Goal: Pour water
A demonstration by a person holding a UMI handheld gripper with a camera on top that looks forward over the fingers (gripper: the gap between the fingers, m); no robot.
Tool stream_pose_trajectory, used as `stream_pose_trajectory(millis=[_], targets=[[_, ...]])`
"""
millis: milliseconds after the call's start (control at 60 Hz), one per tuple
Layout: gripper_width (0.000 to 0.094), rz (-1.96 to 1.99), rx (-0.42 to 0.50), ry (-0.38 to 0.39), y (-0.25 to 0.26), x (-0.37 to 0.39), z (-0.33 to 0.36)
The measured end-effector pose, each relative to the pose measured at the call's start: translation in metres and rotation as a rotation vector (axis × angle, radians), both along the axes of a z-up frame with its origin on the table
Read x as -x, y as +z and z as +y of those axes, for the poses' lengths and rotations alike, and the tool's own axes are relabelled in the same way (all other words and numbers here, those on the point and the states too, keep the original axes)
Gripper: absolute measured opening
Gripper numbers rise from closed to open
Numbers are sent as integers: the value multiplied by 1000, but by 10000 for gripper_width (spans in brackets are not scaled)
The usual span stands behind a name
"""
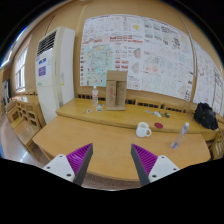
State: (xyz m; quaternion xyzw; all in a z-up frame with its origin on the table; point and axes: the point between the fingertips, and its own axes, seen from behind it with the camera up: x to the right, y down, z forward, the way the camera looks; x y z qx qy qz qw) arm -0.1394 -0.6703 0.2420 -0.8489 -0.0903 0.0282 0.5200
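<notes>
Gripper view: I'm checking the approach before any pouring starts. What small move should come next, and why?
Probably ease the gripper forward toward the bottle lying beyond the white mug on the table. Its fingers stand open with nothing between them, and both things are still well ahead, so nothing can be gripped yet.

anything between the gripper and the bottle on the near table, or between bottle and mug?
Nothing visible. The open gripper faces bare table up to the bottle, and the white mug sits beside it with an open gap.
</notes>
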Motion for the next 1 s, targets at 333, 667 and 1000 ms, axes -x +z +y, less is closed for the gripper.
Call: stream_pose_trajectory(millis=[333,667,1000], targets=[[783,1,104,-94,-68,-70,14],[783,-60,89,-296,-182,-289,100],[783,-42,-45,-350,-211,-447,255]])
